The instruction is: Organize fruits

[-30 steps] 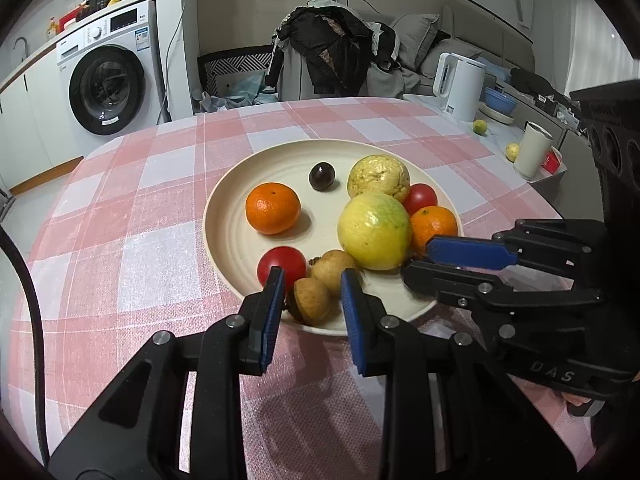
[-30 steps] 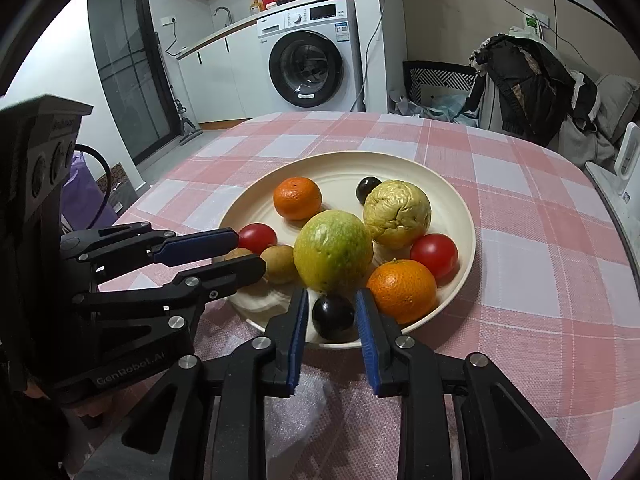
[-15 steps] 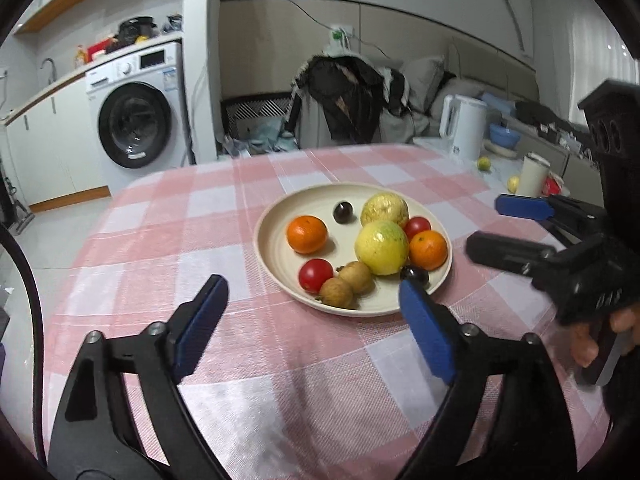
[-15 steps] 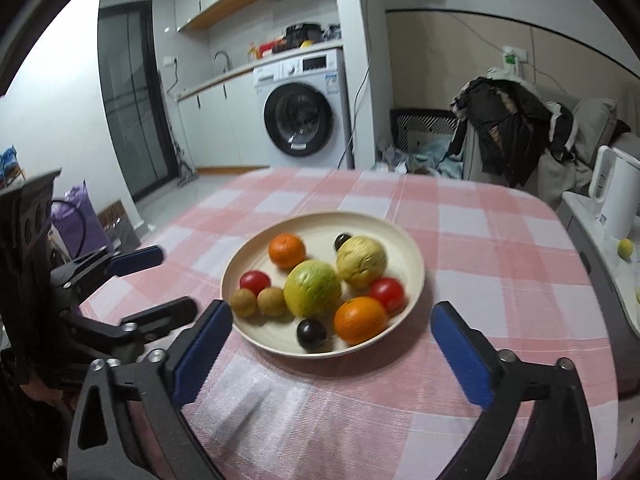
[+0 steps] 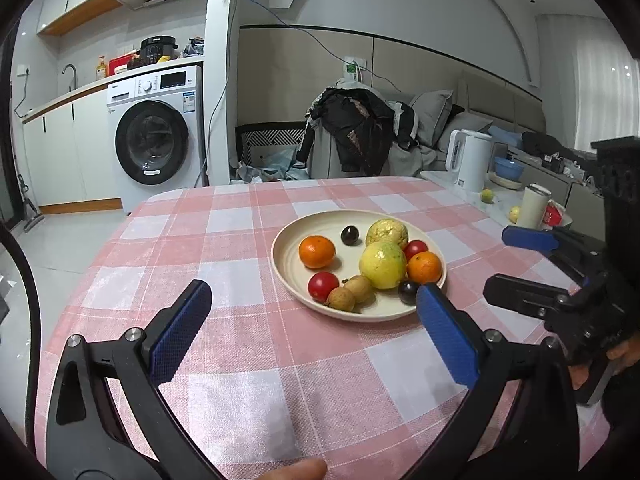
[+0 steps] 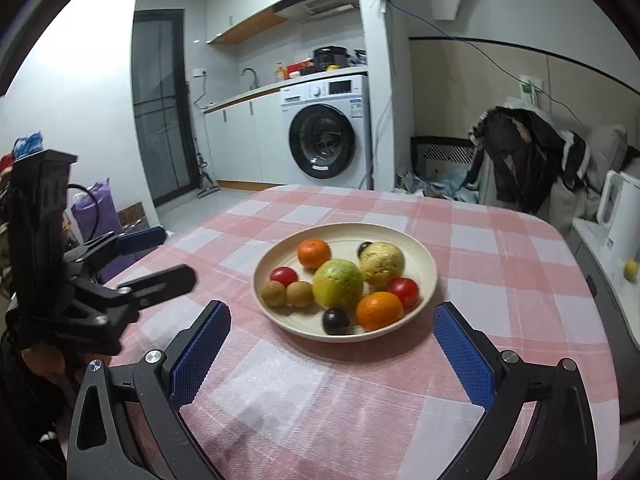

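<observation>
Your left gripper (image 5: 314, 322) hangs over the checked tablecloth (image 5: 224, 240), jaws spread wide and empty. Ahead sits the cream plate (image 6: 424, 264) with the fruit: two oranges (image 6: 314, 253), two tomatoes (image 6: 283, 275), two brown fruits that may be longans (image 6: 273, 293), a green guava (image 6: 338, 284), a paler one (image 6: 382, 263), and two dark plums (image 6: 336, 320). Your right gripper (image 6: 330, 354) is likewise wide apart, holding nothing, near the plate's front rim.
</observation>
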### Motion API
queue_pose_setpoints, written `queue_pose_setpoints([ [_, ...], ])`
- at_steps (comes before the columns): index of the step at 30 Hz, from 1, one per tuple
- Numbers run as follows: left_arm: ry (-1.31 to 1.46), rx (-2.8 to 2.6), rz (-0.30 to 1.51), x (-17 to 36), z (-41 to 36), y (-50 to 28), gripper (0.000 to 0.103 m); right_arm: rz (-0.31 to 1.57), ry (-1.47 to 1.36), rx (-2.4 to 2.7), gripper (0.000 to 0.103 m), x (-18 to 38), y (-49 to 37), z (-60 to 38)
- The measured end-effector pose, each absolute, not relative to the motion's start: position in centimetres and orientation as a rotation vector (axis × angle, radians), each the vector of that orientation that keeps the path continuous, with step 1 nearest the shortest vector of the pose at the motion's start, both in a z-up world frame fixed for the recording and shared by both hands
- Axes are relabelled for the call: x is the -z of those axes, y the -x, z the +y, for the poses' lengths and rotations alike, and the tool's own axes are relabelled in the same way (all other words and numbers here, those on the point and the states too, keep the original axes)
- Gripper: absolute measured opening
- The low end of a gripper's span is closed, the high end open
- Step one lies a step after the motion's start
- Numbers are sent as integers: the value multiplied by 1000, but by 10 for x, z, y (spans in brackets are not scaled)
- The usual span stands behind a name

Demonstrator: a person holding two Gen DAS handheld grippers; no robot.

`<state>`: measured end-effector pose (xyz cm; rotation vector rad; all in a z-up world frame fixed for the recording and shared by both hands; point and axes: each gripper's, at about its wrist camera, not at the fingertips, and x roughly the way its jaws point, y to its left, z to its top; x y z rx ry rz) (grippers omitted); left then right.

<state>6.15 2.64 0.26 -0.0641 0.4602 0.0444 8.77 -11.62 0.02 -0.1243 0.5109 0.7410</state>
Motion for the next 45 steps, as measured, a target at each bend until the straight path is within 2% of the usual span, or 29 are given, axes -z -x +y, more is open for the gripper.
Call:
queue_pose_setpoints([
  [9, 82, -34, 455, 0, 28, -61, 102, 466, 103, -732, 103, 0, -83, -121],
  [45, 80, -24, 453, 0, 26, -62, 102, 479, 50, -701, 103, 0, -93, -131],
])
